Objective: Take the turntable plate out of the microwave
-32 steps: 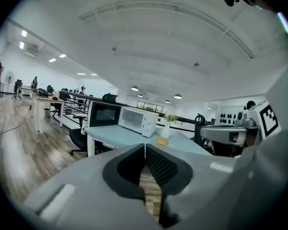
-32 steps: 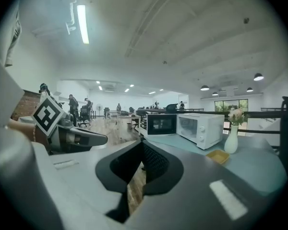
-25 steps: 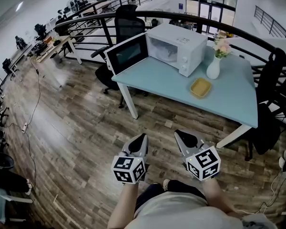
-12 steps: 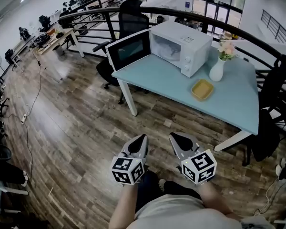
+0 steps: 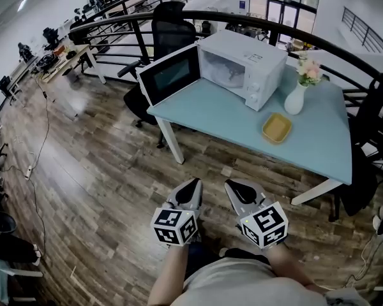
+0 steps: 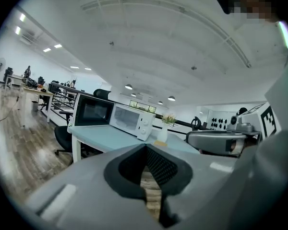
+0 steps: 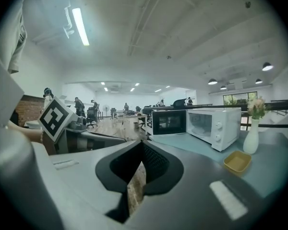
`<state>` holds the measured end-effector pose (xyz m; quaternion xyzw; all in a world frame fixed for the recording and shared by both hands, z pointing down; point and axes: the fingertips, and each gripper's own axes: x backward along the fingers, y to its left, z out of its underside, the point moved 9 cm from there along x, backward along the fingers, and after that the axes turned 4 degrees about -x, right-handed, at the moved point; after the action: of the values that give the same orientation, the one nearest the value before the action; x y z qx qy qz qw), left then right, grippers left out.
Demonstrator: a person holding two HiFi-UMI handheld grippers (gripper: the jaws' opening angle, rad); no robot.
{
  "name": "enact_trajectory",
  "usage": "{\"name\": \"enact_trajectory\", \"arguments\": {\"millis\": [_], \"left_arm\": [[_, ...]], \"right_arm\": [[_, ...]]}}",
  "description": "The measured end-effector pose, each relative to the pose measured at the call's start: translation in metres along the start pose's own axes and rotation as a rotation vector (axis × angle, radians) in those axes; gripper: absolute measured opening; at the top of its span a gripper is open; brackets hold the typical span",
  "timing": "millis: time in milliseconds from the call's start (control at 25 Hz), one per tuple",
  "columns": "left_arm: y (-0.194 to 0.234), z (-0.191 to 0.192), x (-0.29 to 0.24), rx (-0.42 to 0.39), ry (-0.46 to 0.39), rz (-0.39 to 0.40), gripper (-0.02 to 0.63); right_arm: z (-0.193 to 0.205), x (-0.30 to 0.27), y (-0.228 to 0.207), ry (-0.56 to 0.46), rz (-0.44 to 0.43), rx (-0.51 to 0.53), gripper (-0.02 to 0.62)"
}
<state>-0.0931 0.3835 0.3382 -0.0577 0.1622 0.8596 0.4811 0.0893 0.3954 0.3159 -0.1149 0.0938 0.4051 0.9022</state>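
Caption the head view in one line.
Shut, empty left gripper and right gripper face a table bearing an open microwave, vase and yellow dish.

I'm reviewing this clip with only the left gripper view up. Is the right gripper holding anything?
Observer: No. The right gripper has its fingers shut together, with nothing between them.
Operator: Has the person reached the table?
Observer: Not yet. In the head view the left gripper and the right one hang over wood floor, short of it.
Operator: What's that yellowish speck by the vase?
Observer: A shallow, empty yellow tray, on the person's side of the vase.
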Motion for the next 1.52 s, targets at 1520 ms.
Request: {"name": "enact_trajectory", "arguments": {"millis": [1520], "left_arm": [[0.211, -0.084, -0.107, -0.038, 0.005, 0.2, 0.0]], "right_arm": [[-0.054, -0.21, -0.044, -0.044, 0.265, -0.186, 0.018]]}}
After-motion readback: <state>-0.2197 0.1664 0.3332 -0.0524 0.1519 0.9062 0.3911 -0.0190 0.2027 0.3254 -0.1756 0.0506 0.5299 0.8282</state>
